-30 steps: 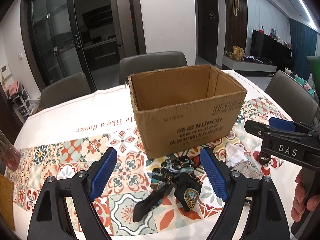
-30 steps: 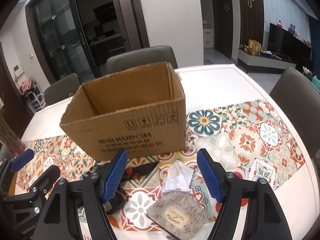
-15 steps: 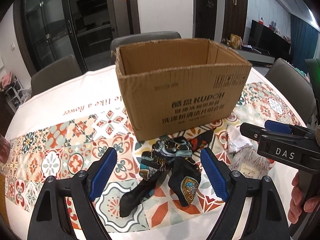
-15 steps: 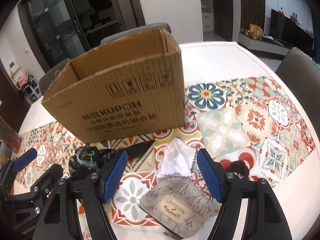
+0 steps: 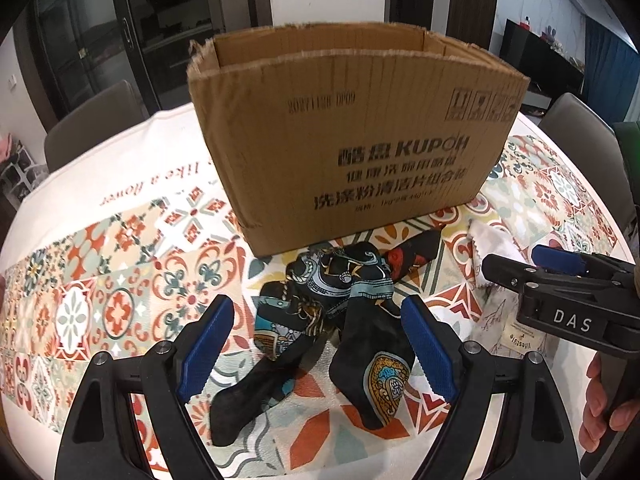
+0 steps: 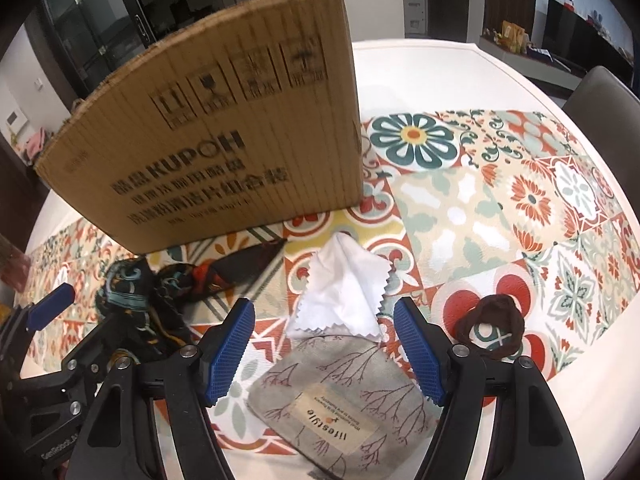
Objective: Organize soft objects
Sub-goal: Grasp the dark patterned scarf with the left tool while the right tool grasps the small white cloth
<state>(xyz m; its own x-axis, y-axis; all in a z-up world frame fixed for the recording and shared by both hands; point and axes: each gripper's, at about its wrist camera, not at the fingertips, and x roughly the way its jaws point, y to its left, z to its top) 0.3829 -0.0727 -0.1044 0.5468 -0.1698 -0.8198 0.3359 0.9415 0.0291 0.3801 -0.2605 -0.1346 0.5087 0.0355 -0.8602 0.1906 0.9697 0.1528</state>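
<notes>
The left wrist view alone looks into the open top of the cardboard box, showing a strip of its bare inner wall, and it alone takes in the whole dark patterned scarf, crumpled on the tiled tablecloth just in front of the box, with two loose ends trailing toward the camera, one carrying a gold and blue emblem. The left gripper is spread wide, its blue pads to either side of the scarf and holding nothing. At the right edge of that view the right gripper shows from the side, with part of a hand on its handle. The right wrist view alone shows a brown hair tie lying as a ring on a red heart motif, well right of the other items, and gives the clear look at the white cloth, a zigzag-edged square bunched into a peak, its near edge overlapping a grey pouch printed with bare branches and a label reading "lifestyle". Here the right gripper is also spread open and empty, pads flanking the cloth and pouch. In this view the box shows only its printed outer face, and the scarf sits low left, partly hidden behind the left gripper
</notes>
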